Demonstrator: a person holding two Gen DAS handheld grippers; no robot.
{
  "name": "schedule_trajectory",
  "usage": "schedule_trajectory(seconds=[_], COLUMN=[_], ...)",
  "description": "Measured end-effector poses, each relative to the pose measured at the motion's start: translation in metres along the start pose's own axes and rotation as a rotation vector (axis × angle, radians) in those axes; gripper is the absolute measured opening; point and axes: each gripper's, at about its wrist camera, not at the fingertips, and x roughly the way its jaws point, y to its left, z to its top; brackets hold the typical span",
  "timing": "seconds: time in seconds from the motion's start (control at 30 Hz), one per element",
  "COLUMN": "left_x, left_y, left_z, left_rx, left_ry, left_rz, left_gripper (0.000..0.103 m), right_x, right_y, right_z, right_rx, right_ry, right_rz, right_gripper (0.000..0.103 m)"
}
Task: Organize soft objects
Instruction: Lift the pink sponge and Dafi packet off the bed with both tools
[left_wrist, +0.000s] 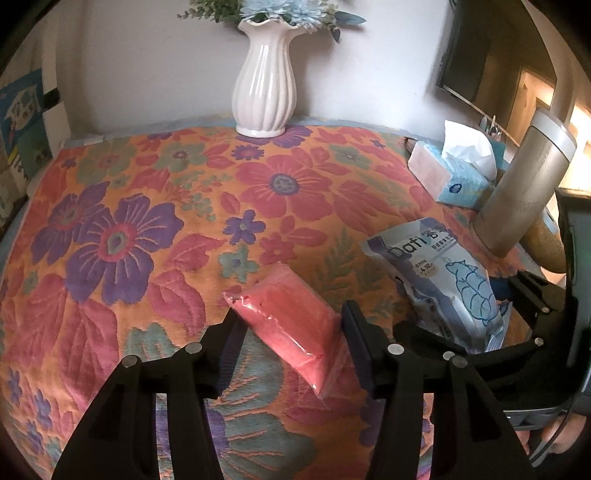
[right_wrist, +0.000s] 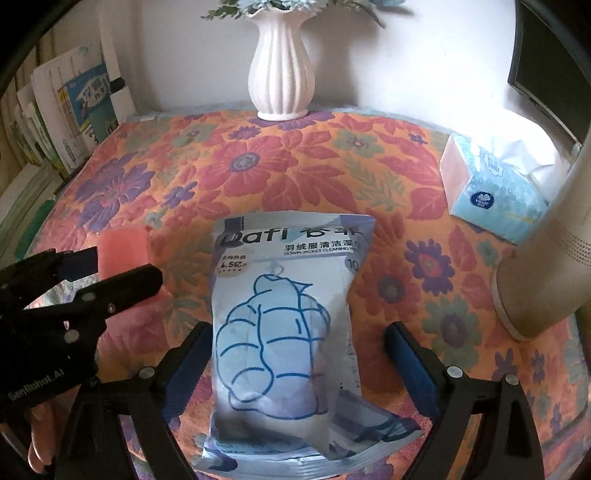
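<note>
two soft packs lie on the counter (left_wrist: 110, 192), which is covered with an orange cloth patterned in red and purple flowers. a white ribbed vase (left_wrist: 264, 86) with pale blue flowers stands at the far edge against the wall. on the right side a tall beige cylinder (left_wrist: 517, 195) stands upright, and beyond it a blue tissue box (left_wrist: 452, 177) with a white tissue sticking up out of the top. books (right_wrist: 70, 118) lean at the far left in the right wrist view.

the wipes pack (right_wrist: 284, 332) — light blue and white, with a drawn puffer jacket on its face — lies flat on the cloth, right of the other pack. the right gripper (right_wrist: 297, 354) straddles its lower half with jaws spread wide; both pads stand clear of the pack's sides, the left pad closer than the right.

the pink pack (left_wrist: 288, 317), smaller and wrapped in clear film, lies slanted on the cloth to the left of the wipes pack, well apart from it. the left gripper (left_wrist: 291, 339) sits over its near half with jaws partly apart — a gap shows on each side, so neither pad presses on it. part of a hand (right_wrist: 40, 435) shows behind the left gripper in the right wrist view.
</note>
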Motion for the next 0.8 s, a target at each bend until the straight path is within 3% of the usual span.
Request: schedule_trajectory(seconds=[0.07, 0.17, 0.8], left_x=[-0.001, -0.002, -0.001], left_y=[-0.003, -0.005, -0.006], left_z=[-0.001, -0.001, -0.001], left_rx=[0.015, 0.023, 0.041], left_ry=[-0.001, -0.010, -0.019], left_rz=[0.008, 0.008, 0.004], left_gripper=[0.050, 0.050, 0.049], right_x=[-0.002, -0.007, -0.007], right_y=[0.001, 0.008, 0.010], right_z=[-0.001, -0.003, -0.001], right_rx=[-0.007, -0.037, -0.035], right_ry=[-0.016, -0.039, -0.041], right_rz=[0.001, 0.003, 0.009], right_gripper=[0.074, 0.061, 0.061])
